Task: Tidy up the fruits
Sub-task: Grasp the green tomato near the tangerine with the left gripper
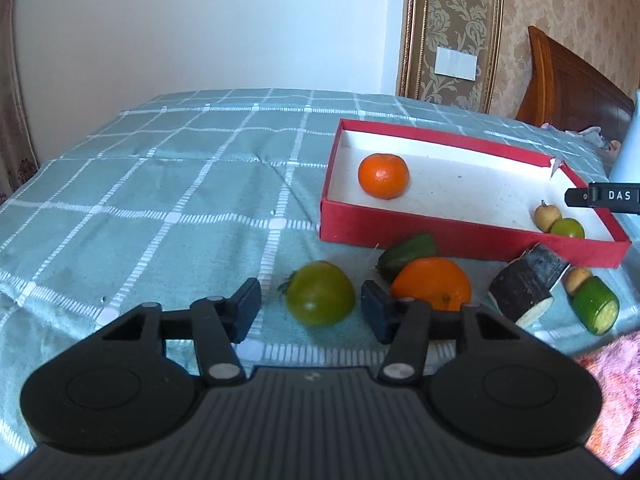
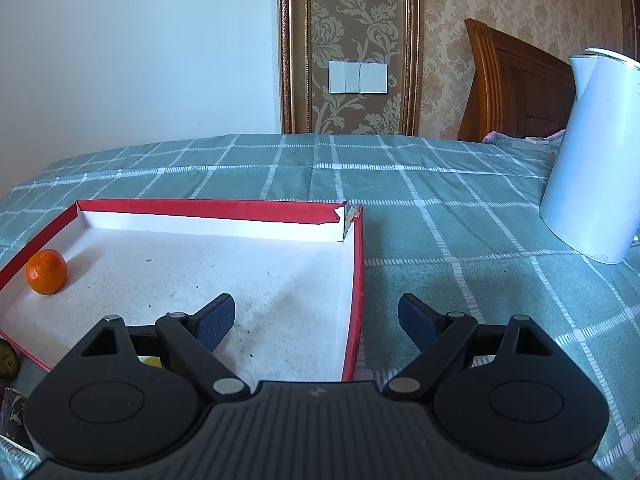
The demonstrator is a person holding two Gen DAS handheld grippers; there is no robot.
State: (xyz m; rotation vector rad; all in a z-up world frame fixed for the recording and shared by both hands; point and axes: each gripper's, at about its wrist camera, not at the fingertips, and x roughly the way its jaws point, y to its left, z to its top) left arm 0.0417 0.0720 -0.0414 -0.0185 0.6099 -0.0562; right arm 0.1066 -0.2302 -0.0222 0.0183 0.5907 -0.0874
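- Left tongs (image 1: 311, 309) gape wide on either side of the green tomato (image 1: 321, 293), pads not yet touching it; it sits on the checked cloth in front of the red box (image 1: 440, 236).
- It looks smooth, firm and light, likely slippery: squeeze across its widest middle, gently.
- Loose count, moving right: one tomato, one green pepper (image 1: 408, 255), one orange (image 1: 433, 283), one dark cut chunk (image 1: 528, 284), one small tan fruit (image 1: 577, 278), one cucumber piece (image 1: 596, 305).
- Boxed: one mandarin (image 1: 383, 176), one tan fruit (image 1: 546, 216), one lime (image 1: 568, 227).
- Right tongs (image 2: 316, 320) spread wide, empty, over the box's right wall.
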